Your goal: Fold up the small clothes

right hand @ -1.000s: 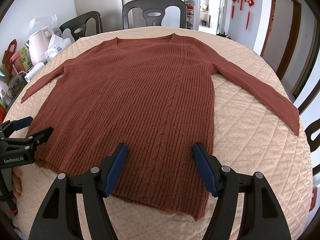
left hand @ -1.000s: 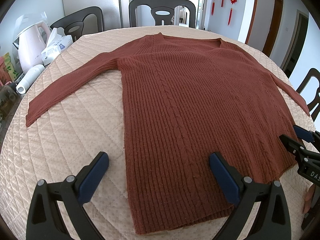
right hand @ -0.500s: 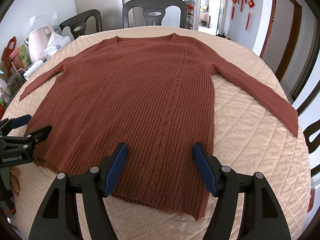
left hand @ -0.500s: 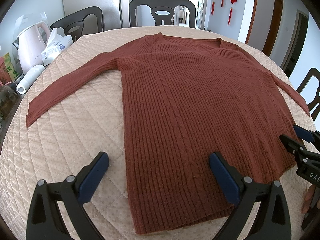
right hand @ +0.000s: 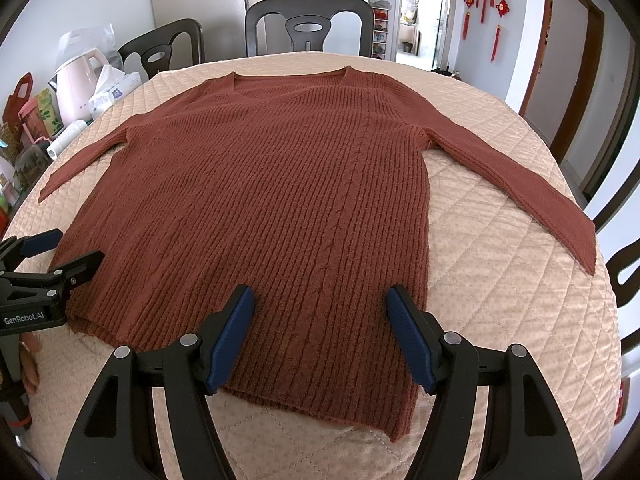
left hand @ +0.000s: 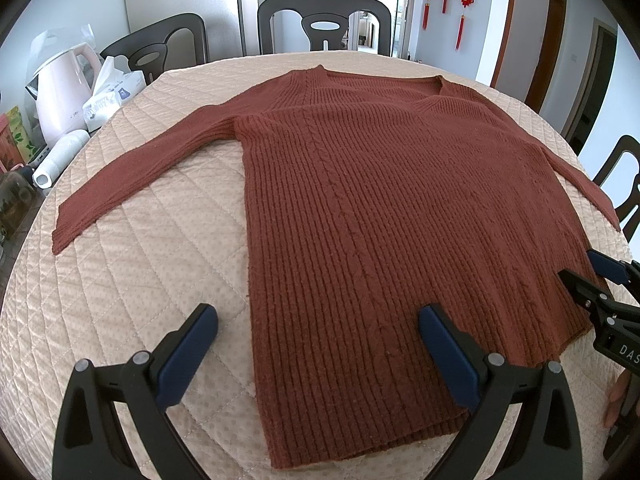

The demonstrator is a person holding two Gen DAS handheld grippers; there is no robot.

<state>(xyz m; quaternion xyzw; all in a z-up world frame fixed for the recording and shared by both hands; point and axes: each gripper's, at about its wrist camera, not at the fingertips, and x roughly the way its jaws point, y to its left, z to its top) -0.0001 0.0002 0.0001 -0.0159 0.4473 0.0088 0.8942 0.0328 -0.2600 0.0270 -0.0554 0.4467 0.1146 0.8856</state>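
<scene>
A rust-brown ribbed sweater [left hand: 400,220] [right hand: 280,208] lies flat on the round quilted table [left hand: 132,280], both sleeves spread out to the sides, hem nearest me. My left gripper [left hand: 316,322] hovers open over the hem's left corner; one finger is over bare quilt, the other over the knit. My right gripper [right hand: 320,302] stands open above the hem's right part with nothing between its fingers. Each gripper also shows at the edge of the other's view: the right gripper [left hand: 580,270] and the left gripper [right hand: 60,248].
A pink kettle [left hand: 64,88], a tissue pack [left hand: 112,96], a white roll [left hand: 60,156] and packages crowd the table's far left edge. Dark chairs [left hand: 324,20] ring the table. A hand [right hand: 30,364] shows low at the left. The quilt [right hand: 500,300] is bare beside the sweater.
The right wrist view has shifted slightly; the left gripper appears a little higher in it. The sweater has not moved and both grippers stay open.
</scene>
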